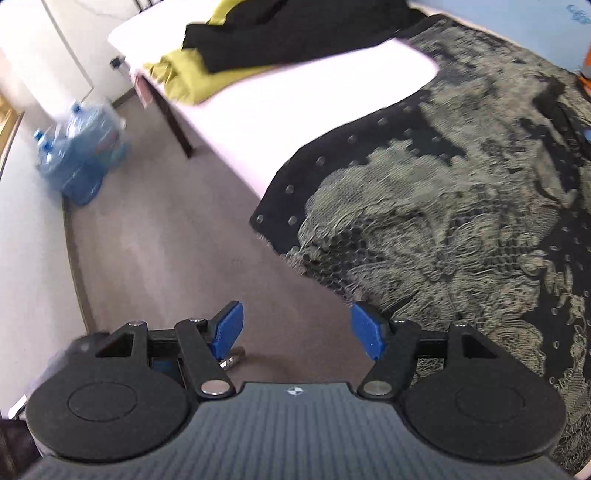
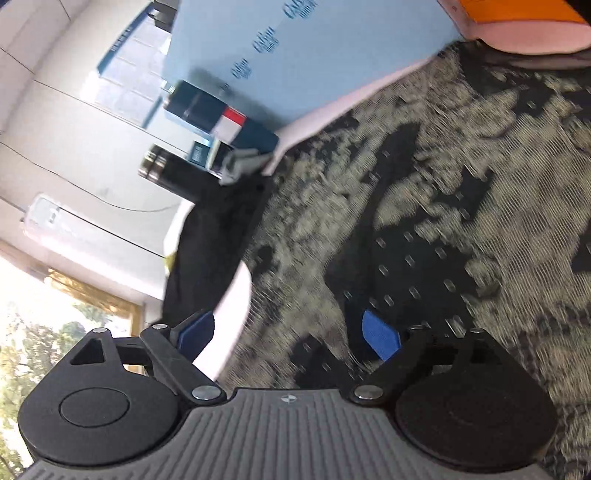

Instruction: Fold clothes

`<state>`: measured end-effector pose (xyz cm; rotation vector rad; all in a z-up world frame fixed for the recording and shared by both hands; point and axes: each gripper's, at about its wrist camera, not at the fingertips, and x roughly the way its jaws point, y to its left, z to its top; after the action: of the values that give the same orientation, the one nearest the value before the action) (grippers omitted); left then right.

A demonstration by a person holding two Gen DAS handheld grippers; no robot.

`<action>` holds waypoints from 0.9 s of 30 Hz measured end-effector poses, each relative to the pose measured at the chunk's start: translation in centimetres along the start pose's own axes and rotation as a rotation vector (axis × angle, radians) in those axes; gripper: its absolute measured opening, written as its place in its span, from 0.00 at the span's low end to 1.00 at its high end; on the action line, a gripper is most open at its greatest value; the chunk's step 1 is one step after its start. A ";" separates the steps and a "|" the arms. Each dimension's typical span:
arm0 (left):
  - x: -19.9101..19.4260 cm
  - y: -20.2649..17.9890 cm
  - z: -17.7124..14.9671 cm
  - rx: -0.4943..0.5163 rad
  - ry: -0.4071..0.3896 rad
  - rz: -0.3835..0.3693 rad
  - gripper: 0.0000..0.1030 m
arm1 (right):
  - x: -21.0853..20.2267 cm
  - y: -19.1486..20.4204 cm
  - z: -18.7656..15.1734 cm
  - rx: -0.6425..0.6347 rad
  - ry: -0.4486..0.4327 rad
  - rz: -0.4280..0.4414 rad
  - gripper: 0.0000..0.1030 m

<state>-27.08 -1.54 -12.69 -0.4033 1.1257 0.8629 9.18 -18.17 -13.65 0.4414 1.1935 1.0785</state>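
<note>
A black garment with a pale lace-like pattern (image 1: 443, 192) lies spread over the white table (image 1: 280, 96), one corner hanging past the table's near edge. My left gripper (image 1: 297, 326) hovers over that corner and the floor, its blue pads apart with nothing between them. The right wrist view shows the same patterned garment (image 2: 424, 206) filling the right side. Above it my right gripper (image 2: 288, 334) stands open, empty, close to the cloth's edge. A black garment (image 1: 295, 33) lies on a yellow-green one (image 1: 192, 77) at the table's far end.
A pack of blue water bottles (image 1: 79, 155) stands on the grey floor by the wall. A dark table leg (image 1: 177, 129) is below the table's far corner. Dark cylinders (image 2: 207, 107) and a light blue board (image 2: 314, 55) are beyond the table. An orange and pink object (image 2: 517, 26) sits at the upper right.
</note>
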 end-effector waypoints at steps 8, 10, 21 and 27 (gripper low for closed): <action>-0.4 -0.2 -1.6 -0.034 0.041 0.041 0.61 | -1.0 0.8 -2.2 0.001 0.012 0.016 0.86; -0.8 -0.5 -1.9 -0.030 0.039 0.048 0.61 | -1.9 1.5 -3.2 -0.006 0.013 0.056 0.87; -3.4 -1.7 -2.6 0.031 -0.032 0.109 0.63 | -6.8 5.1 -9.0 -0.061 0.038 0.215 0.92; -6.9 -0.8 1.2 0.086 -0.208 -0.031 0.73 | -9.8 5.5 -12.9 -0.035 -0.058 0.224 0.93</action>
<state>-26.86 -3.92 -6.07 -0.2532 0.9577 0.8068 -4.66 -27.13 -8.92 0.5856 1.0903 1.2682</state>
